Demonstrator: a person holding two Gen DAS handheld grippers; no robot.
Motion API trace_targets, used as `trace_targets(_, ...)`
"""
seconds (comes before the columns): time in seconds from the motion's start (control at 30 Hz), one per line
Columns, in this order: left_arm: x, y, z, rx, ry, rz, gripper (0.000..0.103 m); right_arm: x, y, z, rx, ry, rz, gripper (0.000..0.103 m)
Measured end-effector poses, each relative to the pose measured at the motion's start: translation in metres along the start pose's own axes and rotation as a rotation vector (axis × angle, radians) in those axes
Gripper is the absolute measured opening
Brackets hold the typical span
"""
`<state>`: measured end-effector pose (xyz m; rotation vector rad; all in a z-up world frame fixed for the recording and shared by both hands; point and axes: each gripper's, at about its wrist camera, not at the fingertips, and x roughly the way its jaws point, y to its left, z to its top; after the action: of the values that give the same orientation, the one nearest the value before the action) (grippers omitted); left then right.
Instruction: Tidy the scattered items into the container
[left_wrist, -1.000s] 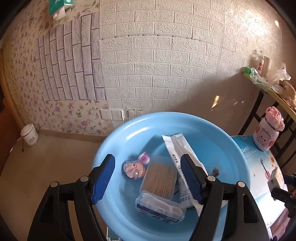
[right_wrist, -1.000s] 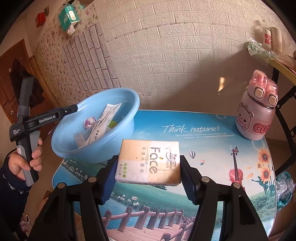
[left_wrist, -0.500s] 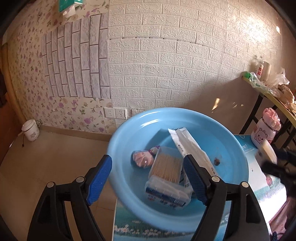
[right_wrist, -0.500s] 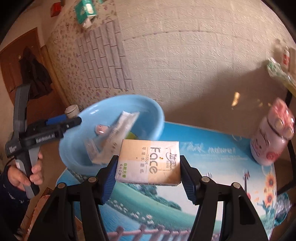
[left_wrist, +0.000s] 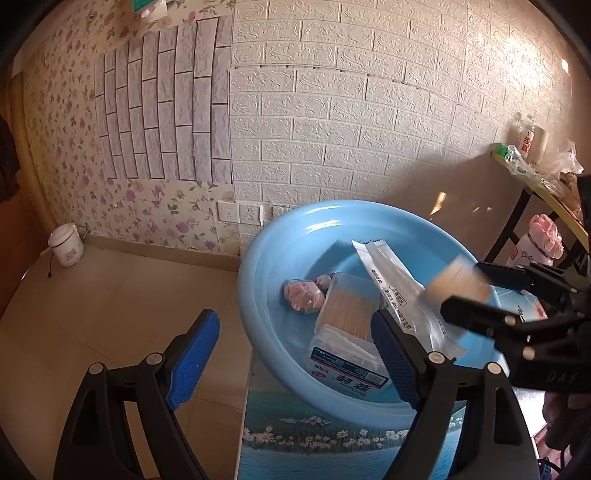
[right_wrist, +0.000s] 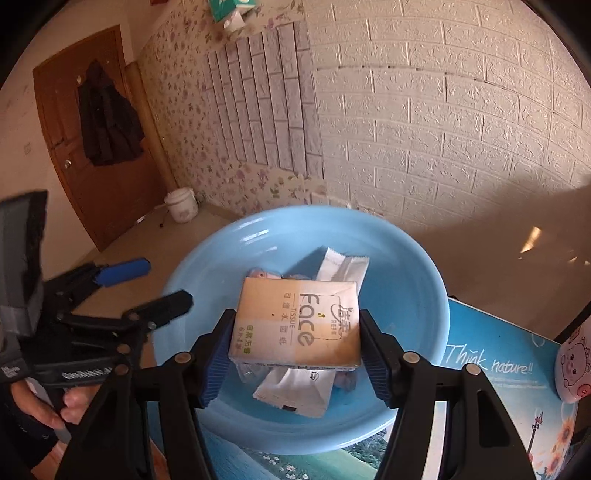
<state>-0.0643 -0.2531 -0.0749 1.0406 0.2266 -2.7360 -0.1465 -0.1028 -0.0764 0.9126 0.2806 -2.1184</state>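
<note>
A light blue basin stands on the table's left end. In it lie a clear box of cotton swabs, a white sachet and a small pink item. My right gripper is shut on a tan "Face" tissue pack and holds it above the basin; the pack also shows blurred in the left wrist view. My left gripper is open and empty at the basin's near left rim.
The table has a printed landscape cover. A pink pig bottle stands at its far right. A side table with clutter is beyond. A white pot sits on the floor by the wall.
My right gripper has carried the tissue pack left from the table to above the basin. My left gripper has drawn back and left, off the basin's middle.
</note>
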Motion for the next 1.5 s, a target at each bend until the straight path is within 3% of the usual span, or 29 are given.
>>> trace_targets(0.07, 0.0, 0.0, -0.001, 0.002, -0.001, -0.003, 0.088, 0.001, -0.005, -0.001, 0.014, -0.005, -0.012, 0.087)
trace_targets(0.1, 0.0, 0.0, -0.001, 0.001, 0.0, -0.003, 0.091, 0.001, -0.006, -0.003, 0.021, -0.006, -0.015, 0.088)
trace_targets(0.6, -0.006, -0.004, 0.0, 0.002, -0.003, -0.007, 0.093, -0.021, -0.023, -0.02, 0.079, -0.01, -0.043, 0.089)
trace_targets(0.9, -0.014, -0.013, 0.008, 0.025, -0.011, 0.015, 0.097, -0.038, -0.019, -0.013, 0.087, -0.027, -0.054, 0.089)
trace_targets(1.23, -0.016, -0.023, 0.029, 0.046, 0.015, 0.062, 0.103, -0.051, -0.021, 0.002, 0.137, 0.0, -0.138, 0.089)
trace_targets(1.37, -0.018, -0.029, 0.039, 0.071, 0.015, 0.066, 0.103, -0.055, -0.019, 0.007, 0.142, 0.003, -0.153, 0.098)
trace_targets(1.5, -0.018, -0.033, 0.052, 0.072, 0.032, 0.079, 0.103, -0.061, -0.02, 0.013, 0.153, -0.001, -0.157, 0.098)
